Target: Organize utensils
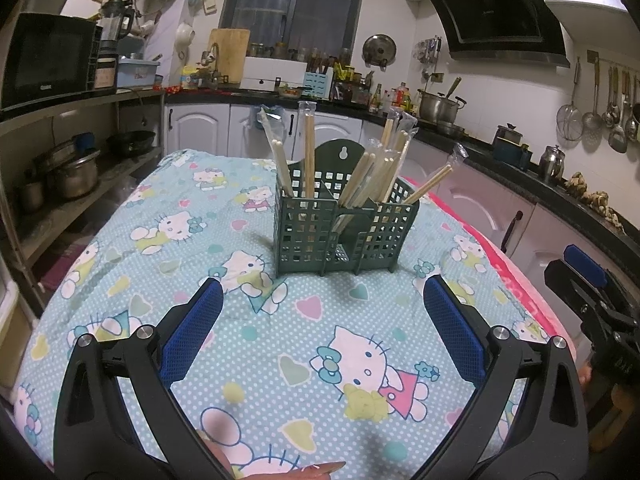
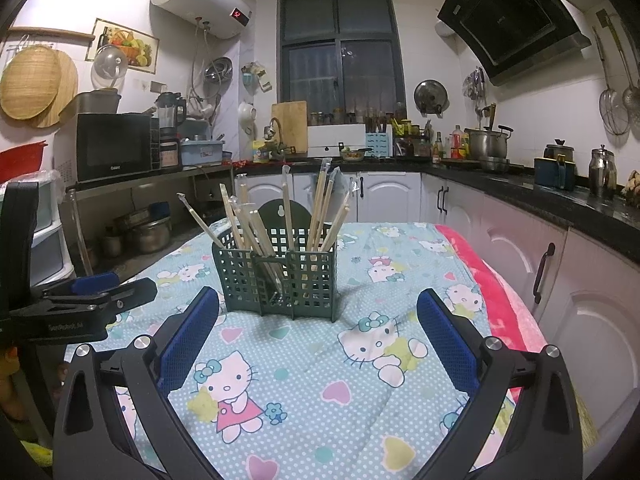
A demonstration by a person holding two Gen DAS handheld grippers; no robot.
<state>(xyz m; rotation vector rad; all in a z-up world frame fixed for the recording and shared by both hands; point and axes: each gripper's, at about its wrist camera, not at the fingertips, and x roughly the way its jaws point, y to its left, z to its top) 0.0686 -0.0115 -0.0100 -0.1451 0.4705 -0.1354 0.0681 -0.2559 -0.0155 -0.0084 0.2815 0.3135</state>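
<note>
A dark green lattice utensil holder [image 1: 344, 232] stands upright on the Hello Kitty tablecloth [image 1: 248, 344]; it also shows in the right wrist view [image 2: 276, 276]. Several pairs of wrapped wooden chopsticks [image 1: 376, 172] stand tilted in its compartments, also seen in the right wrist view [image 2: 256, 228]. My left gripper [image 1: 320, 304] is open and empty, a short way in front of the holder. My right gripper [image 2: 316, 316] is open and empty, also just in front of the holder. The right gripper shows at the right edge of the left wrist view [image 1: 592, 292]; the left gripper shows at the left of the right wrist view [image 2: 92, 292].
The table carries a pink cloth [image 2: 496, 292] along its right edge. White cabinets [image 2: 520, 248] and a black counter with pots run behind and to the right. A metal shelf with pots [image 1: 72, 176] and a microwave [image 1: 48, 56] stands left.
</note>
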